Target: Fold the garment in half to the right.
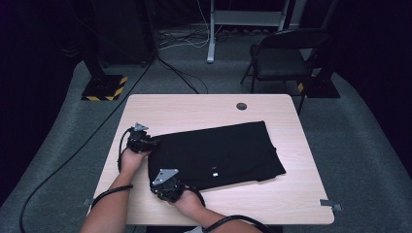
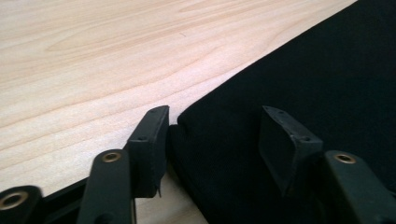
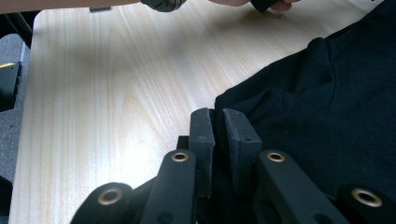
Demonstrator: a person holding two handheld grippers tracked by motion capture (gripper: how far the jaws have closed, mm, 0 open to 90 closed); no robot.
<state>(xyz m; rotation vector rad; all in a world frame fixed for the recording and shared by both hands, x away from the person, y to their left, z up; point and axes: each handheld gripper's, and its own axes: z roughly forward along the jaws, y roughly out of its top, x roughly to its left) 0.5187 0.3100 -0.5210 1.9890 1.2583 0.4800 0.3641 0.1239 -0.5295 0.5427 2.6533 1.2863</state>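
Observation:
A folded black cloth (image 1: 214,150) lies across the middle of the pale wooden table (image 1: 194,109). My left gripper (image 1: 154,143) sits at the cloth's far left corner. In the left gripper view the jaws of this gripper (image 2: 212,140) stand apart with the corner of the cloth (image 2: 303,70) between them, one pad against its edge. My right gripper (image 1: 158,182) is at the cloth's near left corner. Seen in the right gripper view, that gripper (image 3: 218,135) is shut, pinching the edge of the cloth (image 3: 336,93), which bunches up beside the jaws.
A round grommet (image 1: 241,106) is set in the table's far side, and a tape mark (image 1: 330,205) sits at its near right corner. Beyond the table stand a folding chair (image 1: 282,56), a striped stand base (image 1: 104,87) and a white desk leg (image 1: 212,34) with floor cables.

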